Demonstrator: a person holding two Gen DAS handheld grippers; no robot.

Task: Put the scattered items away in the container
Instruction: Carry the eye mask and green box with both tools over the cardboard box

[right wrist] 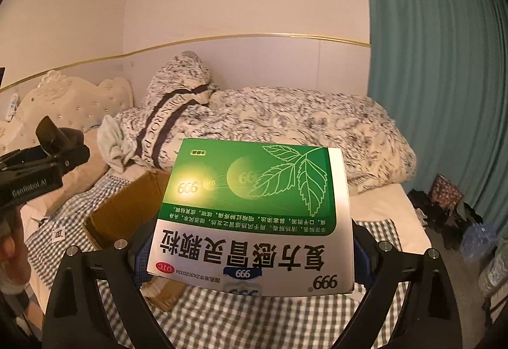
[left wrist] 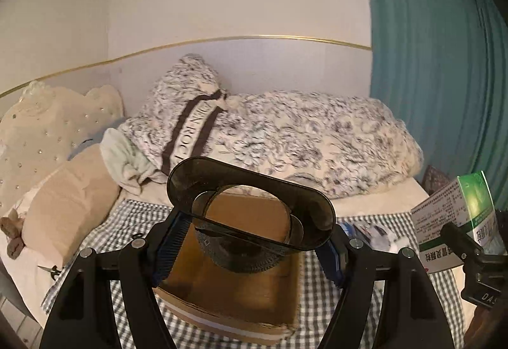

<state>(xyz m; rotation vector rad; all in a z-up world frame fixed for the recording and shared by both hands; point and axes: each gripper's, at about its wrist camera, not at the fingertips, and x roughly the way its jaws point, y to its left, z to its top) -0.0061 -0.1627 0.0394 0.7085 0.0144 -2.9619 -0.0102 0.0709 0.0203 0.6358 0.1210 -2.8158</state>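
Left wrist: left tool [left wrist: 250,241] tilted down, clamping smoky holder [left wrist: 250,206].

The green-and-white cardboard medicine box [right wrist: 254,215] fills the middle of the right wrist view and hides the right gripper's fingertips and most of its blue pads [right wrist: 141,263]; whatever lies on the checked grey-and-white sheet [right wrist: 254,323] behind it cannot be seen. It also covers the far side of the open brown cardboard carton [right wrist: 127,212]. In the left wrist view the smoky translucent oval plastic holder [left wrist: 250,206] screens much of that carton's inside. Small blue-and-white items [left wrist: 365,230] past it are too blurred to identify. The same medicine box is cut off at that view's right edge. A small dark object [left wrist: 52,271] on the bedding is too tiny to name.
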